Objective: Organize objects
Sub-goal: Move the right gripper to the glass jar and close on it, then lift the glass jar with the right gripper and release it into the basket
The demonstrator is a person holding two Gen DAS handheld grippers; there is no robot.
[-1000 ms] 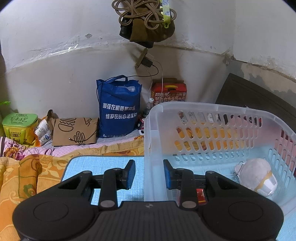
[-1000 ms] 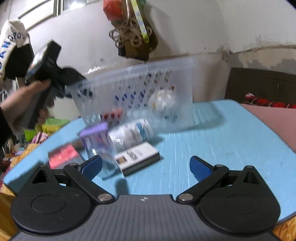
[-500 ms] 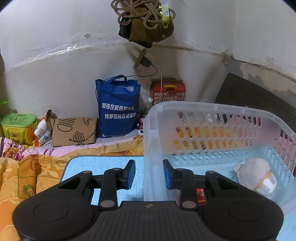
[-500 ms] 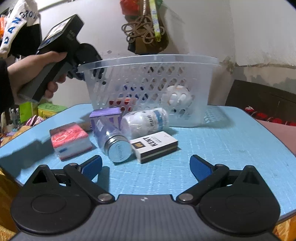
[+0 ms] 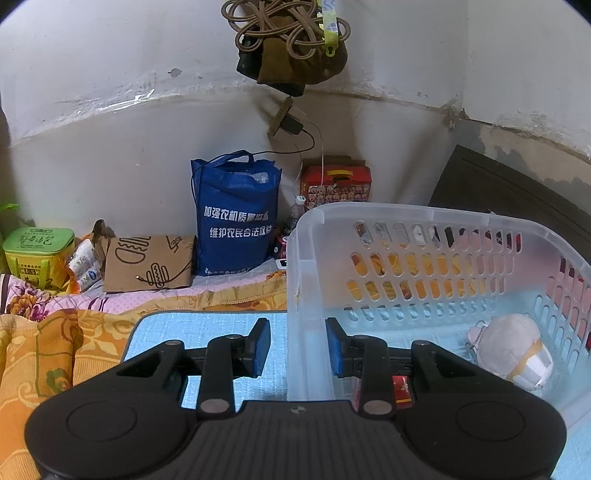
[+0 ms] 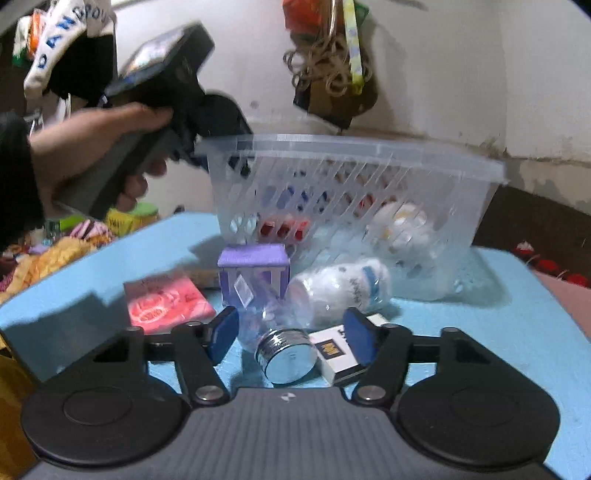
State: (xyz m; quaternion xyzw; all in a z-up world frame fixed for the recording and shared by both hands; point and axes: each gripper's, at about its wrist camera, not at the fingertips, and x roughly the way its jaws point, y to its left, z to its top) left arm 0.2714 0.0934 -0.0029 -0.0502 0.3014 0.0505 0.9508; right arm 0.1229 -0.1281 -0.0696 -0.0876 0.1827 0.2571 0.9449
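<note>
A clear plastic basket (image 5: 424,218) (image 6: 351,147) stands on the blue table (image 6: 480,332). My left gripper (image 5: 297,345) straddles the basket's near left wall, jaws partly closed, one finger on each side; whether the pads touch it is unclear. Inside lie a white plush toy (image 5: 511,350) and a red box (image 5: 400,387). My right gripper (image 6: 290,332) is open around a clear jar with a silver lid (image 6: 286,354), lying on its side. Beside it are a white bottle (image 6: 340,291), a purple box (image 6: 253,273), a pink box (image 6: 166,306) and a black-and-white carton (image 6: 338,354).
Behind the table, on a flowered bedspread (image 5: 44,339), stand a blue tote bag (image 5: 236,214), a brown paper bag (image 5: 147,264), a green tub (image 5: 37,249) and a red box (image 5: 336,182). A rope bundle (image 5: 288,33) hangs on the wall. A dark board (image 5: 517,199) leans at the right.
My right gripper has moved forward and its jaws have narrowed around the silver-lidded jar. The left gripper has stayed on the basket wall.
</note>
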